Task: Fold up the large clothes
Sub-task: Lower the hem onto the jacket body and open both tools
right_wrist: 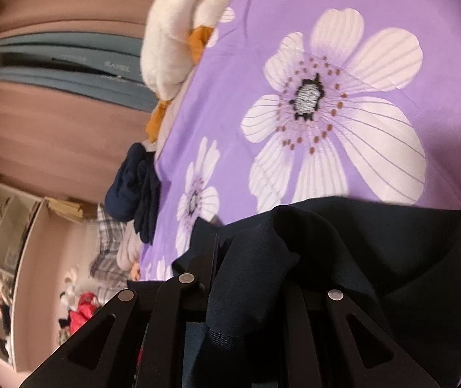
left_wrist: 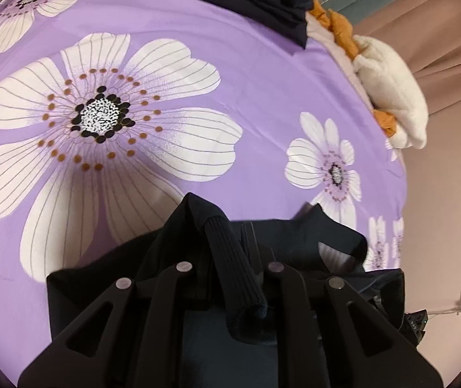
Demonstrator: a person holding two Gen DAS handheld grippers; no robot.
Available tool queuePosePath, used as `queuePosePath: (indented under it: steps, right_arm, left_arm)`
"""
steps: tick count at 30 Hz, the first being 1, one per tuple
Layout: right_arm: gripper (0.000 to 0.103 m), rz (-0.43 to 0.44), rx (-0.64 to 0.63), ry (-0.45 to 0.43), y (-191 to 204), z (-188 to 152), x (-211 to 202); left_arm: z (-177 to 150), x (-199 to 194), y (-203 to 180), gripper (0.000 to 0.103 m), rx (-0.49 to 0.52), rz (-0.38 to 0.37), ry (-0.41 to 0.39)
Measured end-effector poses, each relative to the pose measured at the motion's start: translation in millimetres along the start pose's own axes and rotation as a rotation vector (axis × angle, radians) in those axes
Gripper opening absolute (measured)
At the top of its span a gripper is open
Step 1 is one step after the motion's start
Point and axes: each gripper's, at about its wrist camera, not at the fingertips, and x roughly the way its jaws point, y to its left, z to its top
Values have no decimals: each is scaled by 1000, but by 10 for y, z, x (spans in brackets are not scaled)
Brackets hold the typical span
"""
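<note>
Both claws are clamped on one dark navy, ribbed-cuff knit garment (left_wrist: 230, 258): the left claw (left_wrist: 227, 278) pinches fabric beside a ribbed cuff, and the right claw (right_wrist: 253, 278) bites a bunched fold of plain cloth (right_wrist: 295, 258). The garment hangs from both grips low over the purple bedsheet printed with big white flowers (left_wrist: 246, 74). This looks like the laying-out or fold-over step; next, I judge, the cloth must settle flat on the bed, edges aligned, before either claw releases.

Left wrist view looks steeply down, close over the purple floral bedspread (left_wrist: 198, 48). Right wrist view is shallower and rolled. Both share the bedspread (right_wrist: 392, 16) and white plush toy (left_wrist: 389, 87) (right_wrist: 178, 32).
</note>
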Motion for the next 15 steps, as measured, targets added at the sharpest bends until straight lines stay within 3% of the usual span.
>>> queuePosePath:
  steps: [5,7,9,11,15]
  right_arm:
    - [16,-6,112,40,-189,62,64]
    - [27,-1,144,51,-208,85,69]
    - [55,22,172,37,-194,131,25]
    - [66,47,188,20,-155,176,-19]
    - [71,33,170,17,-38,268,-28]
  left_arm:
    - [49,137,7,18,-20,51,38]
    - [70,131,18,25,-40,42,39]
    - [86,118,23,29,-63,30,31]
    - [100,104,18,33,-77,31,20]
    - [160,45,32,55,-122,9,-18]
